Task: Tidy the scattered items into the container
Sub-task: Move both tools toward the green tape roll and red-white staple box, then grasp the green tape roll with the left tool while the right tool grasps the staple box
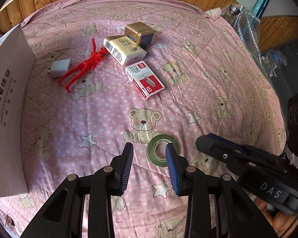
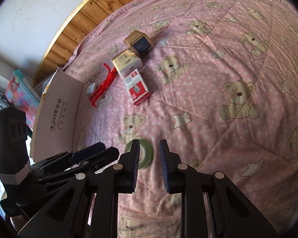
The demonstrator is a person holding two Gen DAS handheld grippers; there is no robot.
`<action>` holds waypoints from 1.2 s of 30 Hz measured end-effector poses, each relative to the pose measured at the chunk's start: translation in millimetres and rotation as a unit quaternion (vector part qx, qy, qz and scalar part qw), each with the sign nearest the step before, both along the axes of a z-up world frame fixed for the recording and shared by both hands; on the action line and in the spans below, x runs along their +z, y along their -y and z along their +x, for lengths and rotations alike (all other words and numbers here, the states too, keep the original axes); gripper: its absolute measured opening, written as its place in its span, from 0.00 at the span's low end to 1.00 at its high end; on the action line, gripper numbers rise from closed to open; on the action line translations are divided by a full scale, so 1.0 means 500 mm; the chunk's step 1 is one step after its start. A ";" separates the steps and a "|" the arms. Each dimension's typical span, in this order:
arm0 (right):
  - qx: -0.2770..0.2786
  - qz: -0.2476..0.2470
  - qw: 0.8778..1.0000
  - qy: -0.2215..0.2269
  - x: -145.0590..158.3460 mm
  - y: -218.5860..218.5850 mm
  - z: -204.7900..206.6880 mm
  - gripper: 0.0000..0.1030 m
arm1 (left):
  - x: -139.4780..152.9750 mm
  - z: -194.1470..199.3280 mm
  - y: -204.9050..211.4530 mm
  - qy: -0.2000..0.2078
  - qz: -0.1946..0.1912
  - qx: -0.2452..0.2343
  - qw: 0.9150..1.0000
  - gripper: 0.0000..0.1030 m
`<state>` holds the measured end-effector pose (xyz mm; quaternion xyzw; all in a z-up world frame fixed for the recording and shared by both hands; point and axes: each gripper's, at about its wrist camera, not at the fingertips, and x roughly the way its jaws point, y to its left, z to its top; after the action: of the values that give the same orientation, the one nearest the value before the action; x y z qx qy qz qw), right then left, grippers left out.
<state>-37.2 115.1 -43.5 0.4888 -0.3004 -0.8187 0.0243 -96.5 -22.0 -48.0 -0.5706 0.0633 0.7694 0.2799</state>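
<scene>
Two grippers hover over a pink bear-print quilt (image 1: pixel 218 69), both with jaws spread and holding nothing. The left gripper (image 1: pixel 149 154) and right gripper (image 2: pixel 149 150) flank a green tape roll (image 1: pixel 156 154) lying flat on the quilt. The box (image 1: pixel 8 99) stands well apart, at left. The flat roll may slip the fingers, or soft quilt may bunch between them.

Left gripper (image 1: pixel 149 166) and right gripper (image 2: pixel 149 164) hover side by side, jaws parted and empty
</scene>
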 end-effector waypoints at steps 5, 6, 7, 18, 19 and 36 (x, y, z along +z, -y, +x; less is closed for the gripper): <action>0.028 0.017 0.999 0.004 -0.003 -0.004 -0.058 0.23 | -0.057 0.001 -0.021 0.025 -0.006 -0.012 1.000 0.35; 0.039 0.024 0.999 0.003 -0.001 0.002 -0.076 0.23 | -0.069 -0.001 -0.022 0.029 -0.008 -0.011 0.999 0.34; 0.048 0.032 0.998 0.002 0.001 0.009 -0.093 0.23 | -0.080 -0.004 -0.022 0.033 -0.010 -0.009 0.999 0.35; 0.156 0.140 0.978 0.011 -0.031 0.092 -0.269 0.41 | -0.082 0.005 -0.021 -0.039 -0.023 -0.024 0.999 0.16; 0.169 0.144 0.975 0.015 -0.040 0.100 -0.278 0.43 | -0.082 0.004 -0.015 -0.035 -0.020 -0.022 0.999 0.15; 0.113 0.092 0.989 -0.013 -0.028 0.054 -0.199 0.37 | -0.064 -0.054 0.082 -0.014 -0.005 0.056 0.998 0.15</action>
<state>-136.6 88.0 -57.6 0.5094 -0.1658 -0.8410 0.0756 -123.6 -63.2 -79.9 -0.5635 0.0391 0.7916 0.2330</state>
